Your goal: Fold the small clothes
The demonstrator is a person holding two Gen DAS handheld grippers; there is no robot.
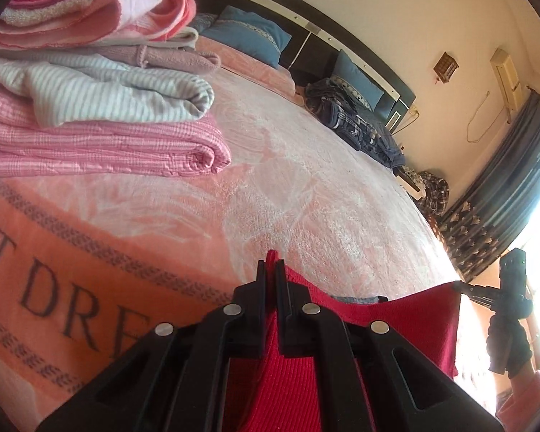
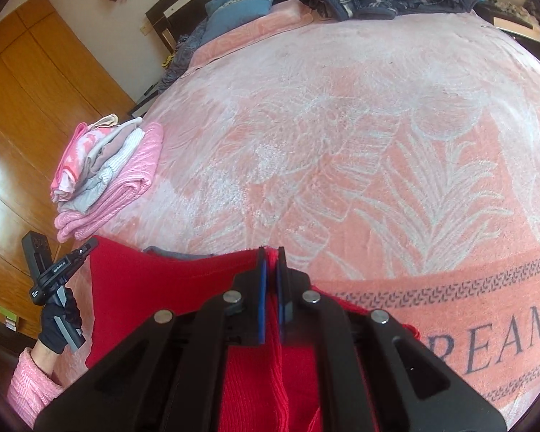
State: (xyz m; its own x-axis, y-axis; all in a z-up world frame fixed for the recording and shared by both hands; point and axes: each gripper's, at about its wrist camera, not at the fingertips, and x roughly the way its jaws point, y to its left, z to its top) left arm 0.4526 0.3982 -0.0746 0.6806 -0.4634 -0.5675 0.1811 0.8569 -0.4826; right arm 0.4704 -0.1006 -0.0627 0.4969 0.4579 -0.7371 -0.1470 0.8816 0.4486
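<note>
Both grippers are pinched on the red knit: left gripper (image 1: 270,264) has a top corner clamped between near-shut jaws, right gripper (image 2: 271,252) holds the other corner the same way. Red knit (image 2: 169,280) is stretched between them, lifted off the bed (image 2: 342,126) near its foot edge, body hanging down toward the person.

Risks as I read them:
- Bite looks shallow on both sides, only a tip of fabric pokes past the left jaws. Any extra tension across the span could pull a corner out and the knit drops in a heap.
- Ribbed knit stretches; uneven pull skews the top edge, so the fold lands crooked.
- Some grey fabric (image 2: 178,252) sits just behind the top edge; can't tell what it is. Could get dragged under when laying down.
- Folded stack (image 2: 108,172) is well to the left, clear for now; a wide swing left could knock it.
</note>
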